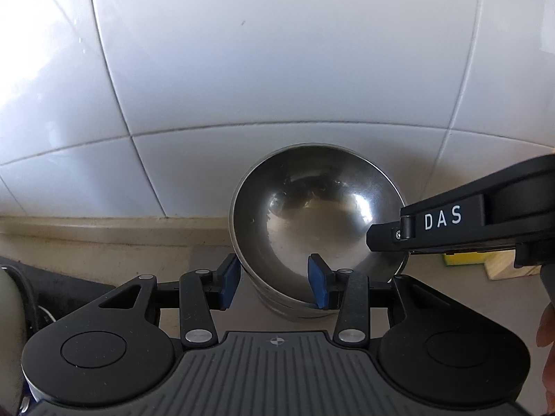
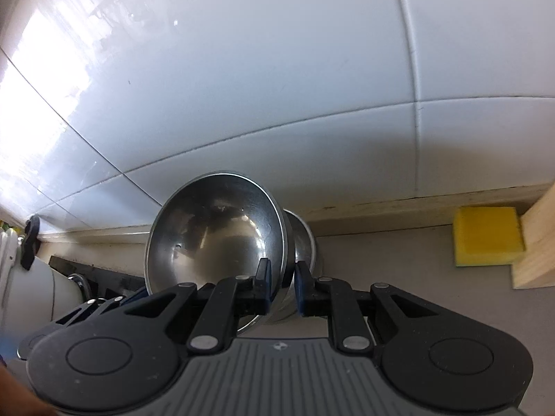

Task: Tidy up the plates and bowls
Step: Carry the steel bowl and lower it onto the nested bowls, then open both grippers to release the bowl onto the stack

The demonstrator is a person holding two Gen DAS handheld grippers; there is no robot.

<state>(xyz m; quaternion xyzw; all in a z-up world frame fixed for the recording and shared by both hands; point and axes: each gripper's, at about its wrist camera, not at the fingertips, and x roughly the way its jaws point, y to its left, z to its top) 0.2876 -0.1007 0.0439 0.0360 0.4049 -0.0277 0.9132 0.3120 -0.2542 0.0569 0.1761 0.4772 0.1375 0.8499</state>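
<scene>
Steel bowl [image 1: 312, 215] sits tilted atop a stack of bowls [image 1: 295, 306] on the desk [image 1: 114, 260], against white wall tiles [image 1: 242, 69]. My left fingers [image 1: 274, 286] gape, straddling its near rim; my right fingers [image 2: 281, 286] pinch that rim. Further right, a yellow sponge [image 2: 487, 235] meets a cut-off wooden block [image 2: 536, 239].

My right gripper [image 2: 281, 282] pinches the rim of a tilted steel bowl [image 2: 215, 232] above the counter [image 2: 399, 260], against other stacked bowls [image 2: 303, 239], with a yellow sponge [image 2: 487, 235] at the back edge beside a wooden block [image 2: 536, 239].
</scene>
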